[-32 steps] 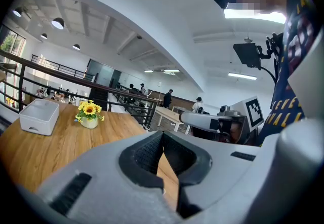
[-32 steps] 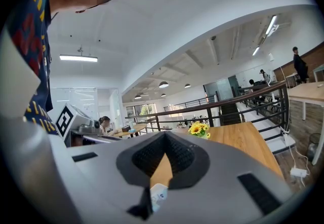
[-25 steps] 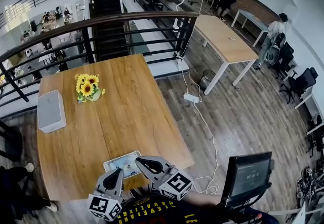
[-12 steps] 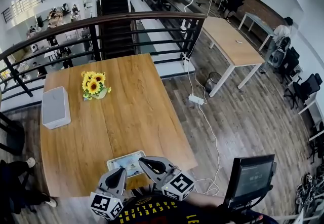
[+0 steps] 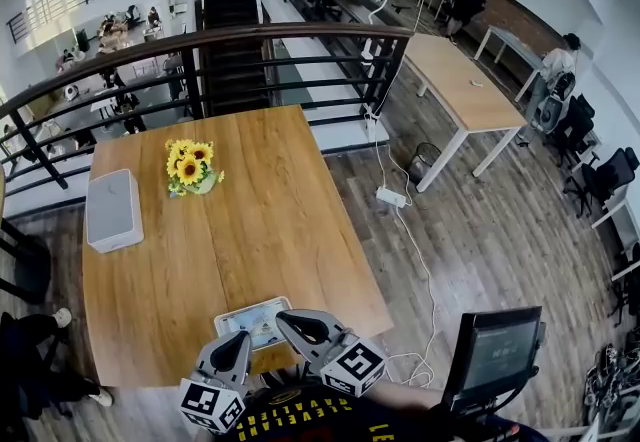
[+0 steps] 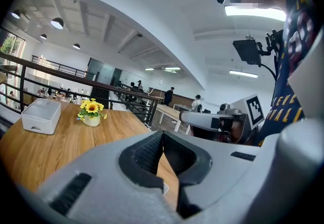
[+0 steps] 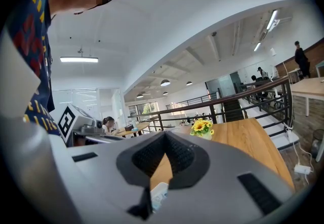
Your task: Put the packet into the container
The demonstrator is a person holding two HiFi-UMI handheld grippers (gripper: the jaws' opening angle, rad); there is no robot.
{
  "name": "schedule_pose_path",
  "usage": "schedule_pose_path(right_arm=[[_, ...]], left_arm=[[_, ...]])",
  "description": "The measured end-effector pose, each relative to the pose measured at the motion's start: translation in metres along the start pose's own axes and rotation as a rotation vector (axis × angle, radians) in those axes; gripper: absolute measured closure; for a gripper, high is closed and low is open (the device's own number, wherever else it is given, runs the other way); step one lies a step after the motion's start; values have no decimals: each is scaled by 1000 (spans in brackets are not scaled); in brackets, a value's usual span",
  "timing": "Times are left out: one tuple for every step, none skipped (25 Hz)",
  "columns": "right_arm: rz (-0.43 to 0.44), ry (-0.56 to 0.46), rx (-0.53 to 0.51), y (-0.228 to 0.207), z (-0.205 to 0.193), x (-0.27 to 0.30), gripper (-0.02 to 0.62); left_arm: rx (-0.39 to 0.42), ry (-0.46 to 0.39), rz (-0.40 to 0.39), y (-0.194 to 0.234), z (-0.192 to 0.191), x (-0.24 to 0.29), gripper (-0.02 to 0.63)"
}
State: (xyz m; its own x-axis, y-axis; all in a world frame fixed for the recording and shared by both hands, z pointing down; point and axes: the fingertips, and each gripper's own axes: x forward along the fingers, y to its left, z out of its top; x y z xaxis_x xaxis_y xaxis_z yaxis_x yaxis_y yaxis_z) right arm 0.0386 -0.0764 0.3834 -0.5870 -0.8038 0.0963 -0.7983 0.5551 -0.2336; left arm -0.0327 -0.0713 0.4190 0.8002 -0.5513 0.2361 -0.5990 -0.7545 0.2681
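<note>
Pale packet apparently under hand-held gripper

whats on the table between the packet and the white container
Just bare tabletop between packet and container, per the head view; the sunflowers stand farther back.

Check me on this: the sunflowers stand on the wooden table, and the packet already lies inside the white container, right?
Not quite. The head view shows the packet lying flat on the table at its near edge, well apart from the white container at the far left. The sunflowers do stand on the table.
</note>
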Motion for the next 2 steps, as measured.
schedule_pose_path(right_arm=[[3,2,-1,1,0,1,583],[6,3,-1,2,-1,2,583]], left_arm=[[-1,1,1,1,0,0,597],[-2,1,3,1,1,-1,597]])
